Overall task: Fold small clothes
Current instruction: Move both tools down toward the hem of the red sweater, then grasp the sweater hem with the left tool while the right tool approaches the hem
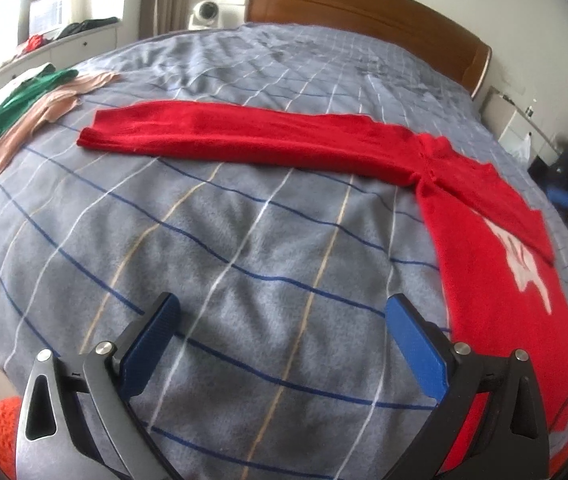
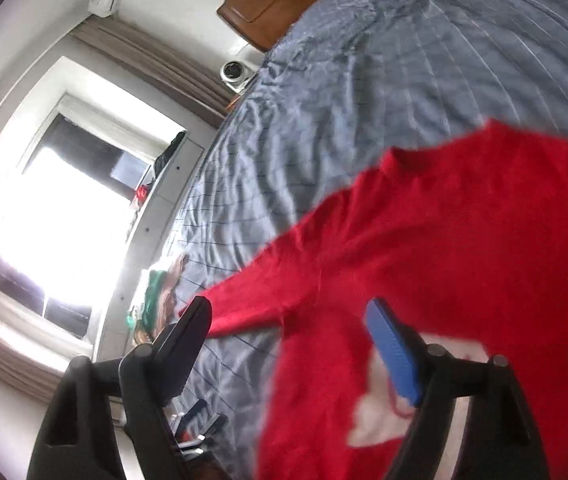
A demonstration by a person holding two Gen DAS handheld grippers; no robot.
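Bedroom scene seen from both wrist views, read from left to right. At the far left of the left wrist view, a green garment [image 1: 24,96] and a beige garment [image 1: 40,116] lie bunched at the edge of the bed [image 1: 244,240], beside a white cabinet [image 1: 72,46] under the window. The bed carries a grey checked blanket; its wooden headboard [image 1: 363,12] stands at the far end, with a small white device [image 1: 206,12] just beside it. A red sweater [image 1: 244,136] lies flat on the blanket: one sleeve stretches out to the left, while the body, bearing a white motif [image 1: 523,264], runs down the right side toward the near edge. The left gripper [image 1: 284,340] hovers over bare blanket, its jaws wide open with nothing between them, the sweater's body just beside the right-hand blue pad. At the far right, the blurred right gripper [image 2: 287,344] shows off the bed's edge; in its own view, which is tilted and motion-blurred, its jaws stand open and empty above the sweater, with the window [image 2: 56,216] bright at left.
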